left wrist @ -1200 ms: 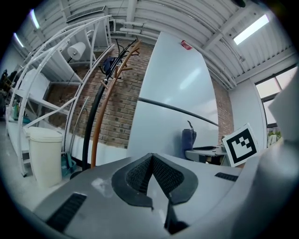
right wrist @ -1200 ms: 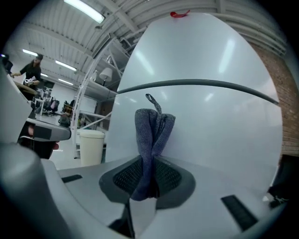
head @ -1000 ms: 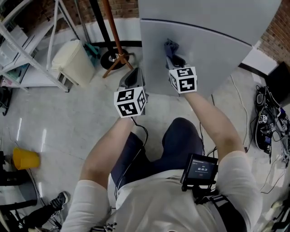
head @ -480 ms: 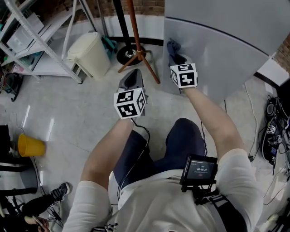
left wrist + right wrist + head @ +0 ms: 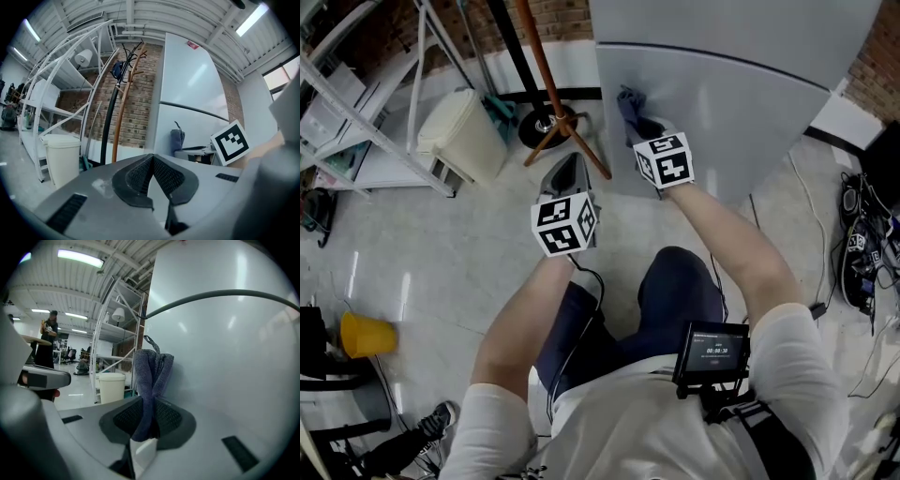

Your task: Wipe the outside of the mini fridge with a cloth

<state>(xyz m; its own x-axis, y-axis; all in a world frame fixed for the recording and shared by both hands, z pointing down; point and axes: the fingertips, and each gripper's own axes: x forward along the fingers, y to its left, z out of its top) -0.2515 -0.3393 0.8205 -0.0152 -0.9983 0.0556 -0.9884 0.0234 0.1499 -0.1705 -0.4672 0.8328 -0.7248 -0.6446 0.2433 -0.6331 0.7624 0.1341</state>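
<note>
The pale grey mini fridge (image 5: 741,103) fills the top right of the head view, with a dark seam between its two doors. My right gripper (image 5: 639,124) is shut on a blue-grey cloth (image 5: 630,105), which presses against the fridge's lower door near its left edge. In the right gripper view the cloth (image 5: 151,376) stands up from between the jaws, against the fridge (image 5: 234,362). My left gripper (image 5: 567,178) hangs shut and empty to the left, away from the fridge (image 5: 187,112). The left gripper view also shows the cloth (image 5: 177,139).
A wooden coat stand (image 5: 553,94) with a black round base rises left of the fridge. A cream bin (image 5: 459,136) and white metal shelving (image 5: 366,112) stand further left. A yellow bucket (image 5: 364,335) sits on the floor. Cables (image 5: 862,272) lie at the right.
My right gripper and the cloth have slid left and slightly up along the fridge door. The left gripper stays roughly where it was.
</note>
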